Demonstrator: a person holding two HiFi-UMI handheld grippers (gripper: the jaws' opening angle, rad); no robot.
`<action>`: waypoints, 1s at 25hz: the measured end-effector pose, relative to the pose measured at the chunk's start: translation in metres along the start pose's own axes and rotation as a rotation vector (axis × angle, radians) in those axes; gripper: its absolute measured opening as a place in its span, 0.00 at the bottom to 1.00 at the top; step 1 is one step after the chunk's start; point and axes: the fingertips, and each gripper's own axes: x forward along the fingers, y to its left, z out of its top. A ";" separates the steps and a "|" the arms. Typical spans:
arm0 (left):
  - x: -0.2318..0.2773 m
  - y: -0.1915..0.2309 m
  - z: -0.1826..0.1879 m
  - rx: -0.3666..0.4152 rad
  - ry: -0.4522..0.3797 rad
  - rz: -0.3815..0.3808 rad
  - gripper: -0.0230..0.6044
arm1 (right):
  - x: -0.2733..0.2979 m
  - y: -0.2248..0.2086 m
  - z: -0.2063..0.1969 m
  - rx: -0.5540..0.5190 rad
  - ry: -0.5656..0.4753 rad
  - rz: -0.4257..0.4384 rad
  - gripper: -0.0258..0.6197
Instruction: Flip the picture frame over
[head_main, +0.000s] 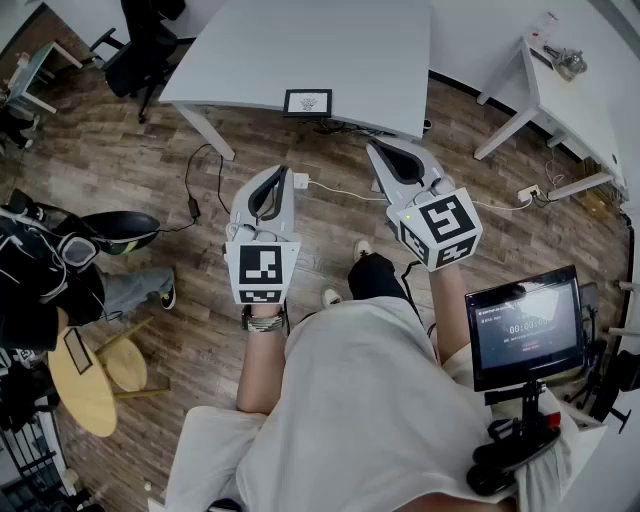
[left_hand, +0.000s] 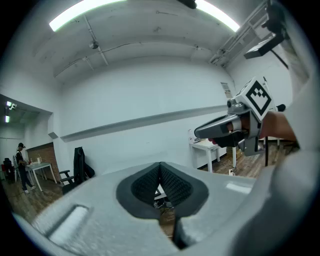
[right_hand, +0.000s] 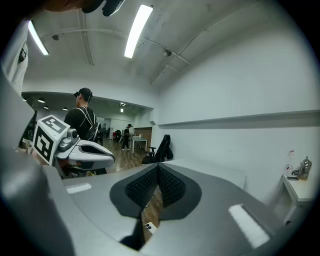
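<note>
The picture frame (head_main: 308, 102), dark-edged with a white picture, sits at the near edge of a white table (head_main: 240, 50) in the head view. Both grippers are held up in the air over the wood floor, short of the table, and point towards it. My left gripper (head_main: 277, 170) is below and left of the frame, its pads (left_hand: 150, 182) meeting at the tip with nothing between them. My right gripper (head_main: 378, 148) is to the right of the frame, shut and empty (right_hand: 158, 167). Each gripper shows in the other's view: the right gripper (left_hand: 230, 131) and the left gripper (right_hand: 80, 150).
Cables and a power strip (head_main: 300, 181) lie on the floor under the grippers. A second white table (head_main: 560, 100) stands at the right, a black office chair (head_main: 140, 50) at the far left, a round wooden stool (head_main: 85, 385) at the near left. A small monitor (head_main: 525, 325) is at my right side. A person (right_hand: 82, 115) stands behind.
</note>
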 end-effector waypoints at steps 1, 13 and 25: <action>0.000 -0.001 0.000 0.001 0.000 -0.003 0.04 | 0.000 -0.001 0.000 -0.004 0.000 -0.003 0.04; 0.004 0.015 -0.014 -0.032 0.030 0.015 0.04 | 0.030 -0.006 -0.014 -0.088 0.071 0.016 0.04; 0.070 0.045 -0.051 -0.079 0.118 0.030 0.04 | 0.130 -0.065 -0.077 -0.070 0.204 0.065 0.10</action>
